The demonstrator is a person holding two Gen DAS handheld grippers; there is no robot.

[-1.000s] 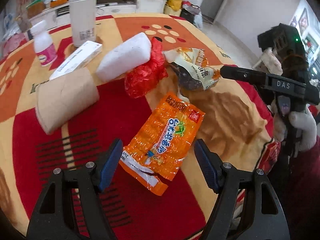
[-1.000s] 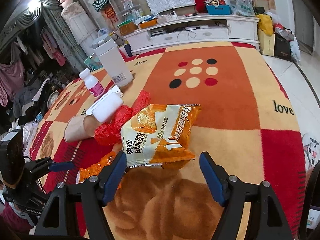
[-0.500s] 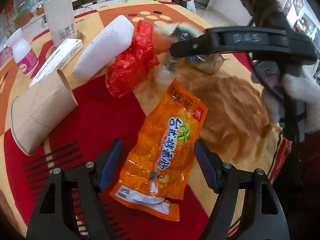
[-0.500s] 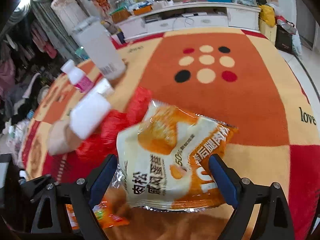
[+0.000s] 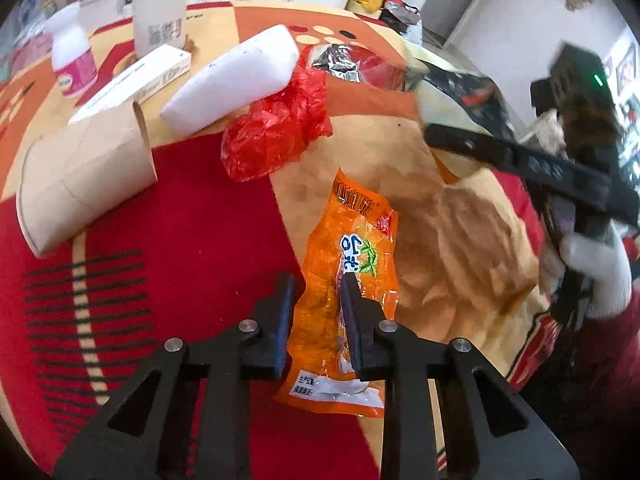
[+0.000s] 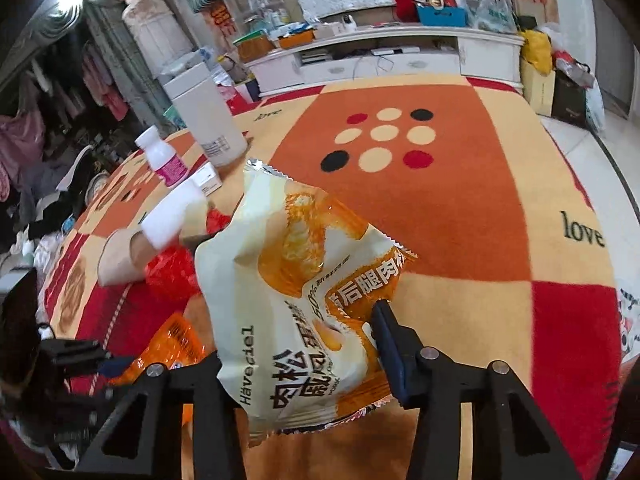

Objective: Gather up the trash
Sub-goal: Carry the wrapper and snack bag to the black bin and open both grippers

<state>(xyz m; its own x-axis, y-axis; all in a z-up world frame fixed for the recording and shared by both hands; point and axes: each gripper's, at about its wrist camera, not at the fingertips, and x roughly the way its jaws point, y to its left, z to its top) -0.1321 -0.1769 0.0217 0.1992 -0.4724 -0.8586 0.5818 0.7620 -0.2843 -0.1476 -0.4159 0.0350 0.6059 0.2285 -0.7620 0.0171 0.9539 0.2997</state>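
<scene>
My left gripper [image 5: 316,292] is shut on an orange snack wrapper [image 5: 352,240] lying on the red and tan table cloth [image 5: 180,216]. My right gripper [image 6: 304,320] is shut on a cream and orange snack bag [image 6: 296,280] and holds it tilted up off the cloth; its left finger is hidden behind the bag. The right gripper also shows in the left wrist view [image 5: 520,160], at the right, with the bag blurred. A crumpled red plastic bag [image 5: 276,128] lies beyond the orange wrapper, which also shows in the right wrist view [image 6: 168,348].
A tan paper cup [image 5: 84,176] lies on its side at left. A white foam block [image 5: 232,80], a flat white box [image 5: 132,80], a pink-labelled bottle [image 5: 74,60] and a tall white container [image 5: 160,4] stand further back. A cabinet [image 6: 380,60] is beyond the table.
My left gripper has closed on the orange wrapper. My right gripper has closed on the cream bag and lifted it off the cloth.
</scene>
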